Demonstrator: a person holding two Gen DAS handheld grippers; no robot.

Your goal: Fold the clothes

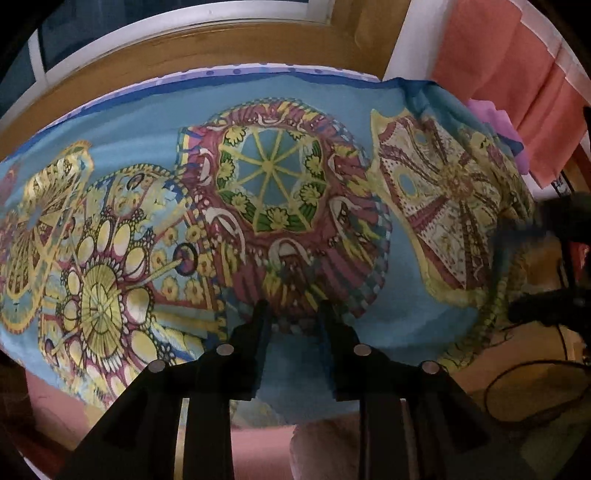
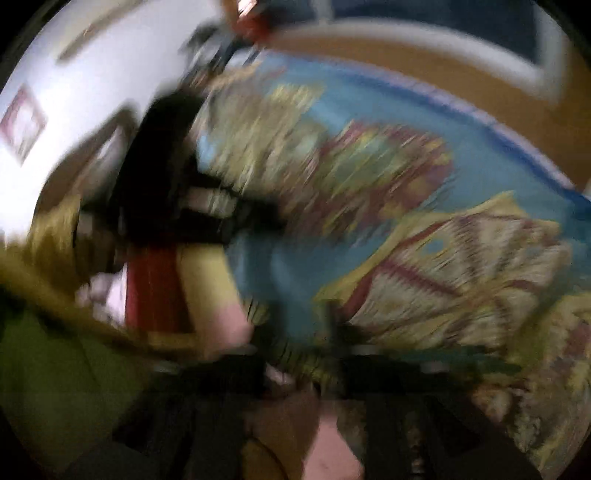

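Note:
A light blue cloth [image 1: 280, 177] printed with yellow, red and green medallions lies spread wide across the left wrist view. My left gripper [image 1: 295, 314] hovers over its near edge, open, with bare blue fabric showing between the two black fingers [image 1: 258, 332]. A dark blurred shape at the right edge, seemingly my right gripper [image 1: 550, 258], sits by the cloth's right end. The right wrist view is badly smeared by motion. It shows the same cloth [image 2: 406, 206], and my right gripper [image 2: 303, 354] appears only as dark streaks at the bottom, so its jaws cannot be read.
A wooden board [image 1: 155, 62] and a white window frame [image 1: 177, 22] run behind the cloth. Salmon fabric [image 1: 509, 74] hangs at the upper right, with a purple piece [image 1: 498, 118] below it. A black cable [image 1: 517, 380] loops at the lower right. Pink bedding [image 1: 258, 450] lies underneath.

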